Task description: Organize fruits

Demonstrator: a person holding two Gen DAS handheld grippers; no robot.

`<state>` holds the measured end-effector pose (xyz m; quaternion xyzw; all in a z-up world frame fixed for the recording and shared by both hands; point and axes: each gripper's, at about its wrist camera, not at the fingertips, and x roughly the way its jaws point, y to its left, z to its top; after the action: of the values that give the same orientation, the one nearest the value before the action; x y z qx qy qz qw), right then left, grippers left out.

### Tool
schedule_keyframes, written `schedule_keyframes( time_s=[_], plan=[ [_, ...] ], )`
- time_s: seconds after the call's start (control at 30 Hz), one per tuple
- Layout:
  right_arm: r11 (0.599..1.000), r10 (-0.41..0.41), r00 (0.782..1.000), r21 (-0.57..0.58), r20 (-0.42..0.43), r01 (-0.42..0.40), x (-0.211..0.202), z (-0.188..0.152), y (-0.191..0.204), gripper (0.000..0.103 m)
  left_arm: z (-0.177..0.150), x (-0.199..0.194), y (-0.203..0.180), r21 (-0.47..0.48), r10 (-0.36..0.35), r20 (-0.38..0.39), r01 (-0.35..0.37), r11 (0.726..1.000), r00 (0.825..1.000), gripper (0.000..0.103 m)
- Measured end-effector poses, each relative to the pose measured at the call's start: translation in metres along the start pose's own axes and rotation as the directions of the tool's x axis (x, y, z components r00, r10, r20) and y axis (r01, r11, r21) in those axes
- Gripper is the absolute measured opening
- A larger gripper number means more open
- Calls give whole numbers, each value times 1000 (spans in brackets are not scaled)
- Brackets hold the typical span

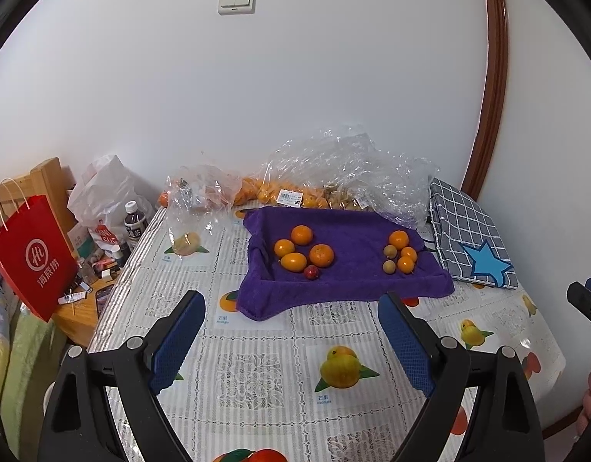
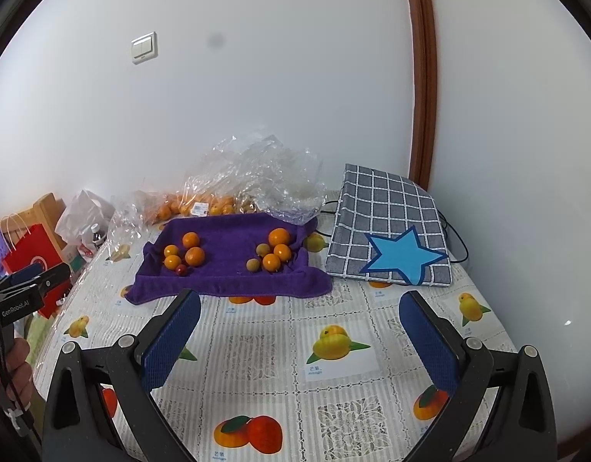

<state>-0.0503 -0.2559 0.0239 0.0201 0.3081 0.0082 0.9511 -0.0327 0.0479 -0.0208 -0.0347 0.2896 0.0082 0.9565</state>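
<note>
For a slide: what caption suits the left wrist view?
Open left gripper faces a purple towel holding two clusters of small fruits.

Purple towel (image 1: 345, 281) spread on table. Left cluster: four oranges (image 1: 303, 248), one small red fruit (image 1: 311, 272). Right cluster: three oranges (image 1: 404, 252), two tan round fruits (image 1: 389, 258).

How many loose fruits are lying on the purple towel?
10. Five on the left of the purple towel: four oranges and one small red fruit. Five on the right: three oranges and two small tan fruits. More sit bagged behind.
</note>
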Motion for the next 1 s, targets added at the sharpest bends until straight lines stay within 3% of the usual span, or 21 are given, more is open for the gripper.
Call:
schedule_keyframes(
  time_s=[1.0],
  plan=[
    [1000,1,1000,-28,-17,-2,6,-3,6,102,-1,2,0,5,-5,-8,5,1000,1000,91]
  ],
)
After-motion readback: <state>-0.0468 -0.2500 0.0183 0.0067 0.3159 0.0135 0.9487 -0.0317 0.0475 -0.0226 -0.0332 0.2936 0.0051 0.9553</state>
